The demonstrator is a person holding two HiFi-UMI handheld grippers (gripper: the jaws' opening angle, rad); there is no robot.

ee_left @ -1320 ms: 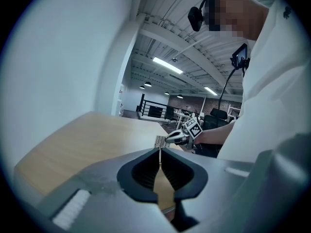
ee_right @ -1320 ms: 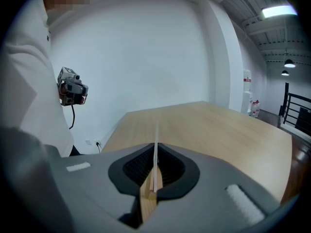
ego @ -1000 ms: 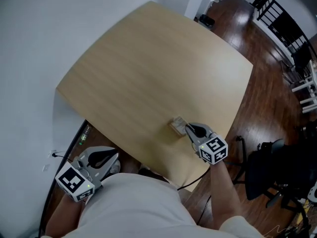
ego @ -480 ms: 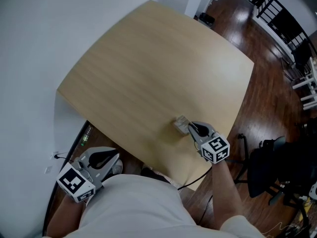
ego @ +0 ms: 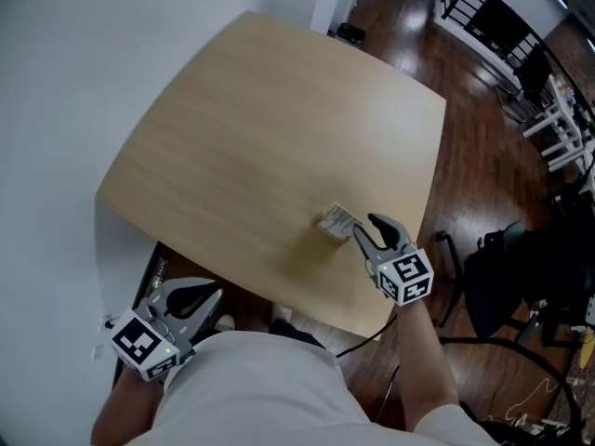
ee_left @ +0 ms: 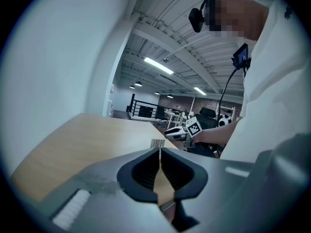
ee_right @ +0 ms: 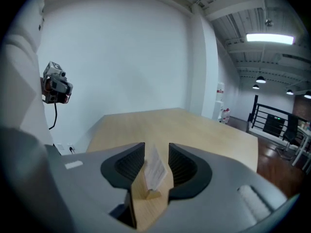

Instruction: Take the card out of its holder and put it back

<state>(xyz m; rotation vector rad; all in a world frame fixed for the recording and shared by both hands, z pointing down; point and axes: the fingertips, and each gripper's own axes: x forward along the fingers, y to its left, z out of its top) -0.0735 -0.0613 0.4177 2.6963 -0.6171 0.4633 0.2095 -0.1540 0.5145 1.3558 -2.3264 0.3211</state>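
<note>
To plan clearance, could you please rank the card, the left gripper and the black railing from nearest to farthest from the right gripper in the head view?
1. Card, upright in its holder, between the opening jaws of the right gripper.
2. Left gripper, off the near-left edge of the table, beside the person.
3. Black railing, across the room at top right.

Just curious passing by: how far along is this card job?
The card stands in its holder on the table, so putting back looks done. The right gripper straddles it, jaws opening, not touching: a release in hand. The left gripper hangs shut, idle. Left: probably just pulling away.
</note>
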